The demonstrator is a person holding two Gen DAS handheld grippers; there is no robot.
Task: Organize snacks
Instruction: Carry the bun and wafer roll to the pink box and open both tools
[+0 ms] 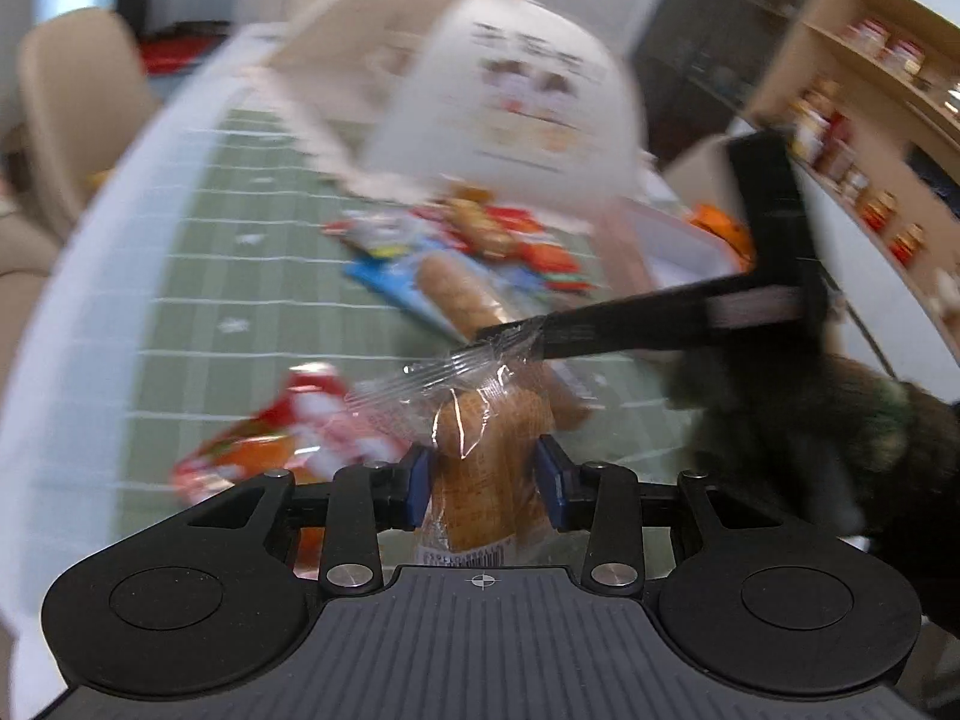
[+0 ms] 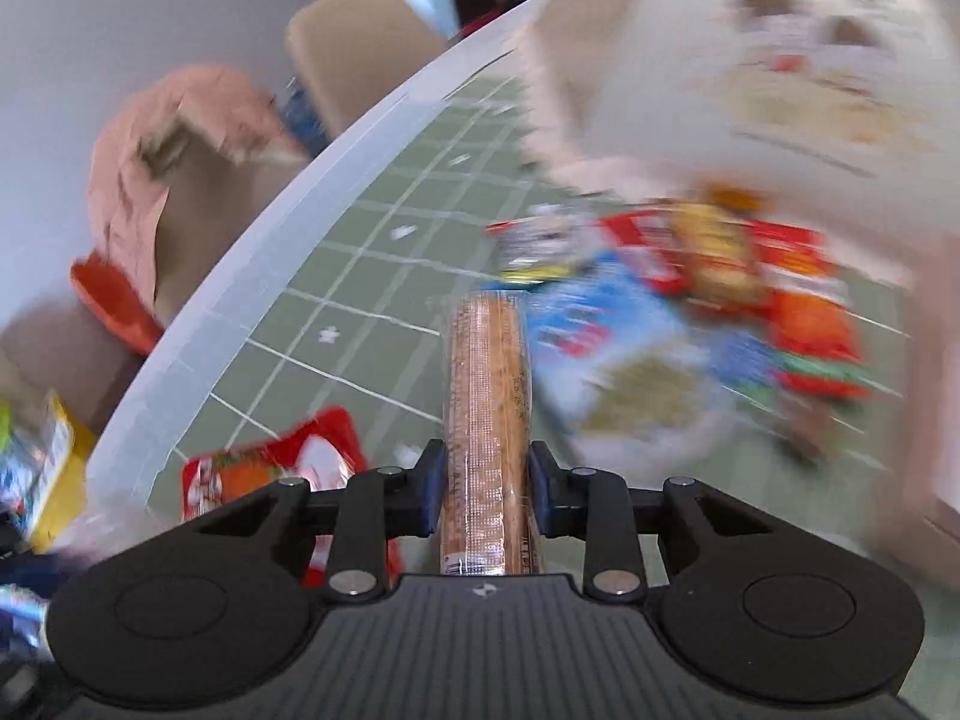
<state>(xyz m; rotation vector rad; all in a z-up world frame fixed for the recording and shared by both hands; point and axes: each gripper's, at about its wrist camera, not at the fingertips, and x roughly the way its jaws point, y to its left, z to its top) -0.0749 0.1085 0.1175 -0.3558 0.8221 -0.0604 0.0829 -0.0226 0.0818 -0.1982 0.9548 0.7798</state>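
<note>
From the left wrist view, the left gripper [image 1: 485, 483] is seen closed on a clear-wrapped biscuit pack [image 1: 489, 468], the blue pads pressed against its two sides. The pack stands forward out of the jaws, its crimped transparent end uppermost. The right gripper [image 1: 600, 330] reaches in from the right, and its dark fingers [image 1: 624, 324] are seen at, or just over, that crimped end; whether they pinch it cannot be told from here. Behind, on the green gridded desk [image 1: 198, 276], a loose heap of snack packets [image 1: 480, 240] is spread, with a red packet [image 1: 282, 438] lying apart near the gripper. A white bag [image 1: 510, 96] with printed figures looms over the heap, much blurred, and a pale box [image 1: 672, 240] is glimpsed at the right.

From the right wrist view, a long, narrow pack of brown biscuits [image 2: 487, 420] is held between the jaws of the right gripper [image 2: 486, 489], which are closed on its lower part; it is judged to be the same pack, but this cannot be confirmed. The heap of packets [image 2: 690, 312] and the red packet [image 2: 270, 468] are seen on the desk beyond, blurred.

The step in hand is judged to be the carrying of a gripped pack from the heap towards its place. The next move calls for a destination to be chosen, probably the box or the bag, and for one grip to be released if both are on one pack.
</note>
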